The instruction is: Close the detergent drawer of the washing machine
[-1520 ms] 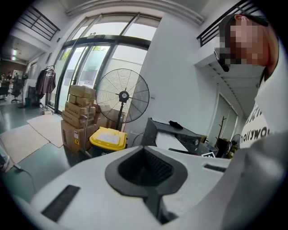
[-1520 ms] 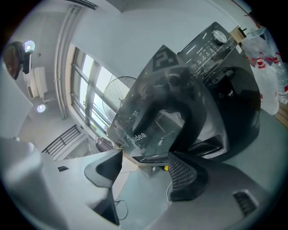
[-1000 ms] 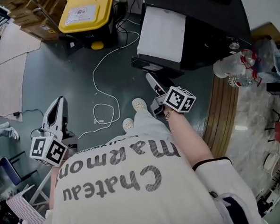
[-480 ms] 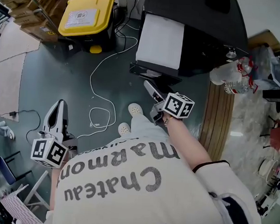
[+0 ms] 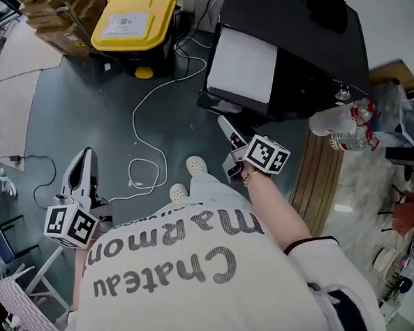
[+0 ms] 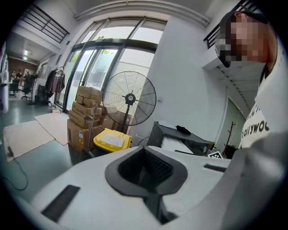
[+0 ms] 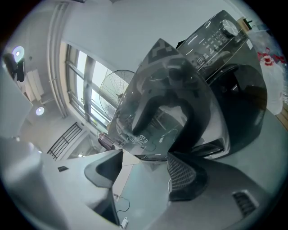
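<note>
Drawer, unseen, we judged light stiff plastic, pressable at its front; right gripper (image 7: 144, 157) gaped empty, left gripper (image 6: 146, 157) sat closed.

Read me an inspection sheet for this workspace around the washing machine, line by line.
Surface: bare grey floor; no table seen.
Job's things: black washing machine; its detergent drawer cannot be made out.
Clutter: yellow bin, cardboard boxes, plastic bags.
Grippers: left gripper jaws together, empty; right gripper jaws apart, empty, facing the machine.
Cables: white cable loose on the floor.
Surroundings: standing fan, tall windows.
</note>
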### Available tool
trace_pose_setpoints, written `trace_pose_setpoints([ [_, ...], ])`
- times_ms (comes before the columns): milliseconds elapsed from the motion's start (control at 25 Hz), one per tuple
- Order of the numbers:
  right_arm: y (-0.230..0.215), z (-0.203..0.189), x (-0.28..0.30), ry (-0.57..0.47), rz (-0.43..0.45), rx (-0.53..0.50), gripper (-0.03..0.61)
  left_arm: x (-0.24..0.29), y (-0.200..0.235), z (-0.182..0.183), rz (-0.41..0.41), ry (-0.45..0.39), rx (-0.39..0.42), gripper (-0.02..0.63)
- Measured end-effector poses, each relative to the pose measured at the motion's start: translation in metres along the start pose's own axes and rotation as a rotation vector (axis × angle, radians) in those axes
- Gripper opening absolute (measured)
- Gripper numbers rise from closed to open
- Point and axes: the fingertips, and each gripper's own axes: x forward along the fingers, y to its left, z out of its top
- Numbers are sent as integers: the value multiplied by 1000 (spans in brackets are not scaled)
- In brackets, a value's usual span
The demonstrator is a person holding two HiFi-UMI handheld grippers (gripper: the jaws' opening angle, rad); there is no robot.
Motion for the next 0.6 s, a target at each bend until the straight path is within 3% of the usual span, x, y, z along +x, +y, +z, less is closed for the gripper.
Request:
trace_pose_setpoints([
  [600,-10,5,19,78,-2,-8,308,18,-1,22,27,-41,20,8],
])
